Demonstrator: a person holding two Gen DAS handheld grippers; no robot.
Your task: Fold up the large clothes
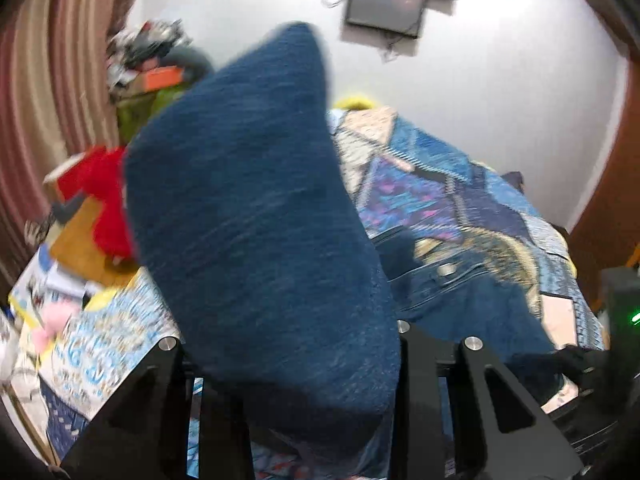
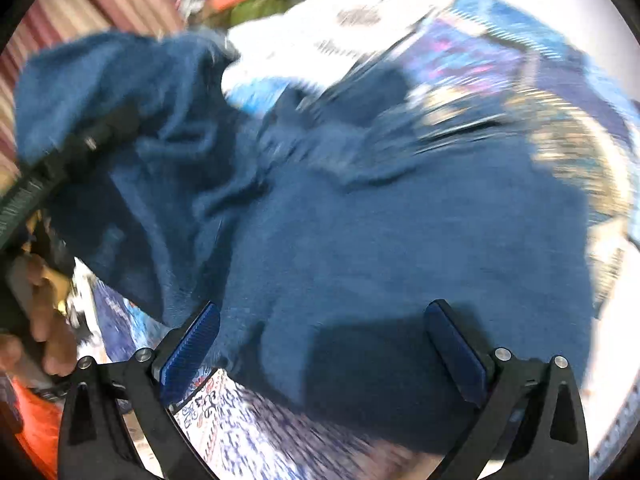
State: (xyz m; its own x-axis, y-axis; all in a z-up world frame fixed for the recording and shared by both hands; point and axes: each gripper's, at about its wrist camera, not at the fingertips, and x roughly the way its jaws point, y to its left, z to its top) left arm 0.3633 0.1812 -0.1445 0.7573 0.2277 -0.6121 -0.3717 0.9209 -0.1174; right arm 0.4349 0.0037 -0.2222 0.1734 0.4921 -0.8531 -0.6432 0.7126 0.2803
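A pair of blue jeans (image 2: 380, 216) lies on a patterned bedspread (image 1: 440, 184). In the left wrist view a jeans leg (image 1: 248, 216) rises from between the fingers of my left gripper (image 1: 292, 392), which is shut on it; the fingertips are hidden under the denim. The waistband with a metal button (image 1: 444, 269) lies to the right. In the right wrist view my right gripper (image 2: 324, 344) is open, its blue pads (image 2: 192, 352) spread just above the flat denim. The left gripper (image 2: 80, 148) holds the lifted leg at the upper left.
A red garment (image 1: 104, 196) and clutter lie at the bed's left edge. Striped curtains (image 1: 48, 80) hang at left. A wall screen (image 1: 384, 4) is ahead and a wooden door (image 1: 616, 184) stands at right. A hand (image 2: 44, 320) shows at lower left.
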